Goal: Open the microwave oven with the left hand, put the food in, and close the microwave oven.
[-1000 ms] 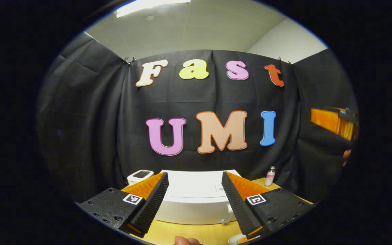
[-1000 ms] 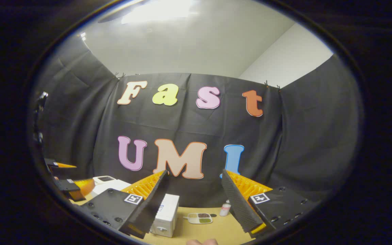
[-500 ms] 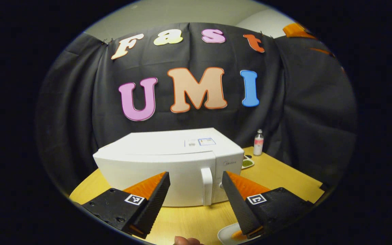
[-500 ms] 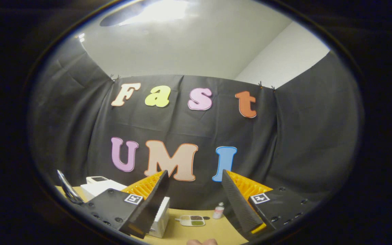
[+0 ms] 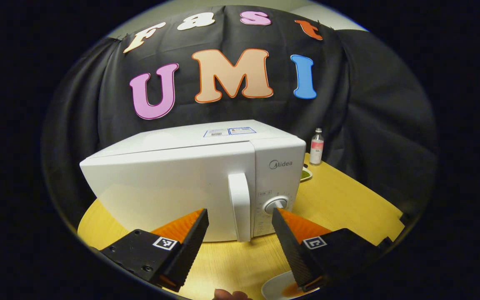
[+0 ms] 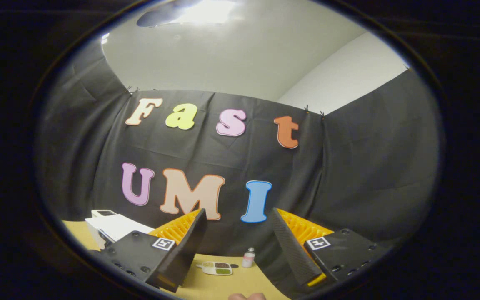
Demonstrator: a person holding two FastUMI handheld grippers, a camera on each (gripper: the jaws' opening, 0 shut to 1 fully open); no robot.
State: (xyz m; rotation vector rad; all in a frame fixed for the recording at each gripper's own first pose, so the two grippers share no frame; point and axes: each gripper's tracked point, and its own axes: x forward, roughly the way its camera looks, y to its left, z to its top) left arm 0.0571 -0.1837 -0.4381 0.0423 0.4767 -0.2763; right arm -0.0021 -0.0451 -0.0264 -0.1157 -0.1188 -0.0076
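Microwave oven (image 5: 190, 183) shut, before gaping left tongs (image 5: 240, 231)

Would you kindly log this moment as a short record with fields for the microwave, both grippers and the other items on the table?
microwave oven: white, on the wooden table, door shut
door handle: vertical bar, ahead of the left gripper, untouched
left gripper: jaws open, empty
right gripper: jaws open, empty, aimed at the booth wall
plate: white, at the near table edge, holds something orange
bottle: upright, right of the oven
divided dish: on the table near the bottle
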